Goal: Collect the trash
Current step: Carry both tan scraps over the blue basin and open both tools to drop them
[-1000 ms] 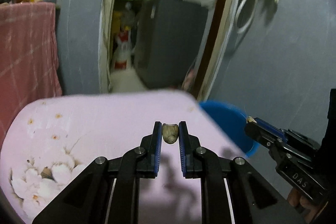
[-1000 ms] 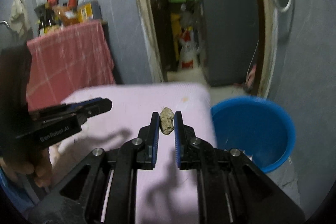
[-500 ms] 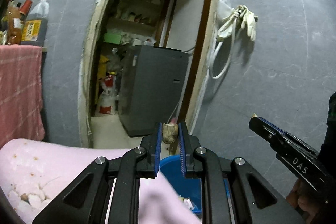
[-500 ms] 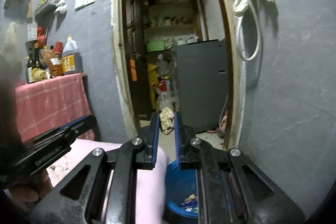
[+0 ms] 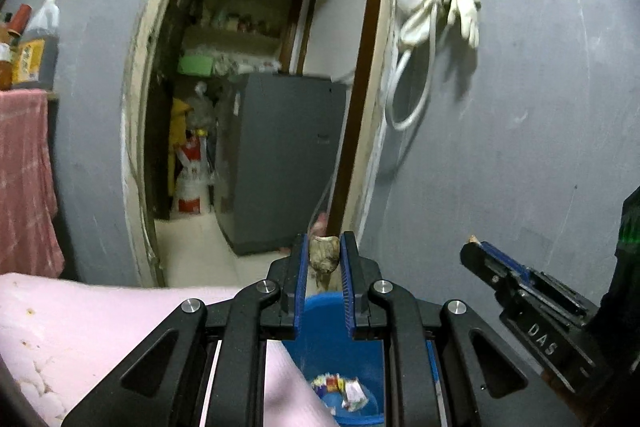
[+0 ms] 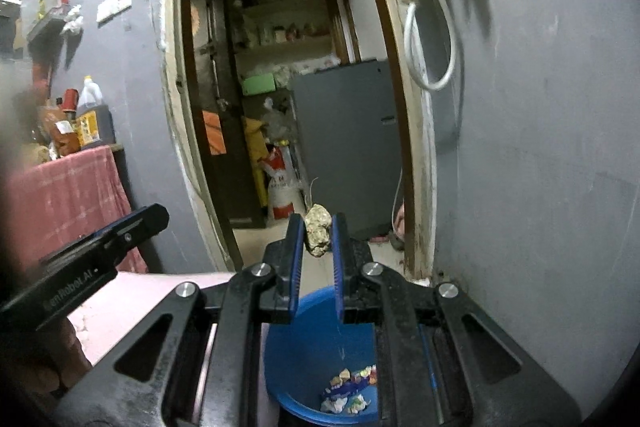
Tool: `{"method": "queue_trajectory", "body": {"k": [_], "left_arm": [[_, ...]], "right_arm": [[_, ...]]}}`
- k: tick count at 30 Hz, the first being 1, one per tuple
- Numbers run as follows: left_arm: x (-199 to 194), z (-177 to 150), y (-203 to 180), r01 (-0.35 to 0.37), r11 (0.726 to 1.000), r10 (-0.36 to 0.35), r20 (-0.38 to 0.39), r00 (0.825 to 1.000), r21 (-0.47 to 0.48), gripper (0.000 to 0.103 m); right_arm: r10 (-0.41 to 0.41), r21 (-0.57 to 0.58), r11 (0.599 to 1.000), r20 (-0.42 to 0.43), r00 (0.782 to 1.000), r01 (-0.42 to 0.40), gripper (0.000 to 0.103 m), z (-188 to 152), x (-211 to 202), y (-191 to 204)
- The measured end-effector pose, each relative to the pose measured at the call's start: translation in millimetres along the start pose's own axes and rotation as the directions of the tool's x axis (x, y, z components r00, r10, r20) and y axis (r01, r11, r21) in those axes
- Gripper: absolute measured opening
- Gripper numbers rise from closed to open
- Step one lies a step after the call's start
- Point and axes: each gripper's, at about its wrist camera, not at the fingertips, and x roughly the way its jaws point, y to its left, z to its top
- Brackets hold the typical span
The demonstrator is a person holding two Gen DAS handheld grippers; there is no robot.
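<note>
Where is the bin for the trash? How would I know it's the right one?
Find the open doorway in the grey wall. On the floor just in front of it, beside the pink-covered surface, stands a round bucket. It is the only bright blue thing there, and it has crumpled colourful wrappers at its bottom.

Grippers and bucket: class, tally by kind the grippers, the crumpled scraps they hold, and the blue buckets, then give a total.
Grippers: 2, left gripper and right gripper
Held scraps: 2, left scrap and right scrap
Blue bucket: 1
Total: 5
</note>
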Motion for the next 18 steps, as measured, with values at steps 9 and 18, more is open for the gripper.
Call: {"method": "queue_trajectory", "body": {"k": [9, 18], "left_arm": [[47, -30, -1, 0.019, 1.0, -0.015, -0.204, 0.979, 0.016, 0.013], [84, -51, 11, 0.053, 0.996, -0.079, -0.387, 0.919, -0.076, 0.013]], "right_arm": [[0.007, 0.074, 0.997, -0.14, 0.99, 0.003, 0.015, -31, 33, -22], [0.02, 0.101, 0.995, -0.226, 0.974, 0.003, 0.016, -45, 50, -31]]}}
